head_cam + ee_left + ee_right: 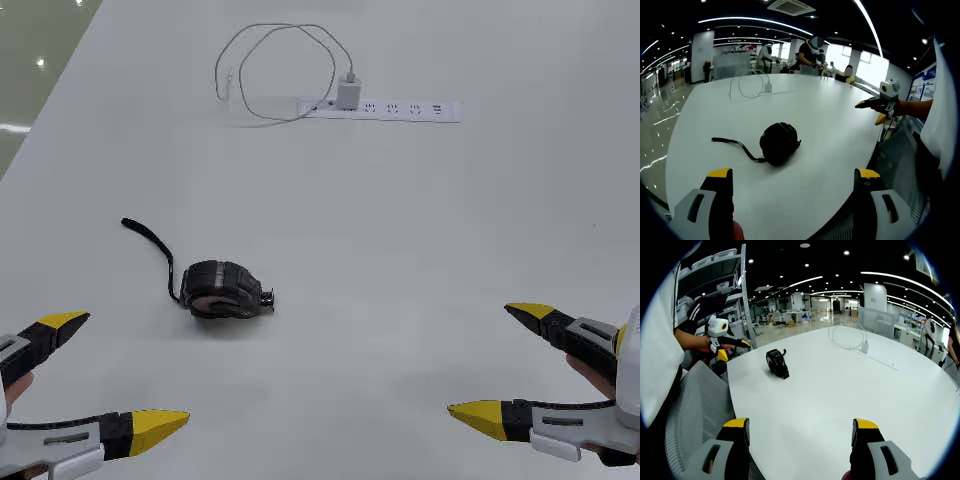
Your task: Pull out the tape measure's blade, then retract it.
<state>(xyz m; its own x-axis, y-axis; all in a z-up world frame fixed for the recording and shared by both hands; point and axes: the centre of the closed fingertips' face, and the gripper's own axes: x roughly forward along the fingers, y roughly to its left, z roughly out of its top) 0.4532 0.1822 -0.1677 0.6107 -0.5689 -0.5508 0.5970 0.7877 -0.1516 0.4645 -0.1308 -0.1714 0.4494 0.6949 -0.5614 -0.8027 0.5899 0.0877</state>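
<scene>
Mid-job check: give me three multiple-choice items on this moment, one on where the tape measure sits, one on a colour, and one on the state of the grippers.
1. Where does the tape measure lie?
A. on the table, nearer the left gripper
B. between the right gripper's jaws
C. on a chair

2. What colour are the fingertips?
A. red
B. yellow
C. blue

3. How do the left gripper and the right gripper stand?
A. both open, holding nothing
B. left shut on the strap
C. right shut on the blade

Answers:
1. A: the head view shows it resting on the white top, left of centre.
2. B: every tip is yellow.
3. A: each gripper view shows a wide, empty gap between its jaws.
</scene>
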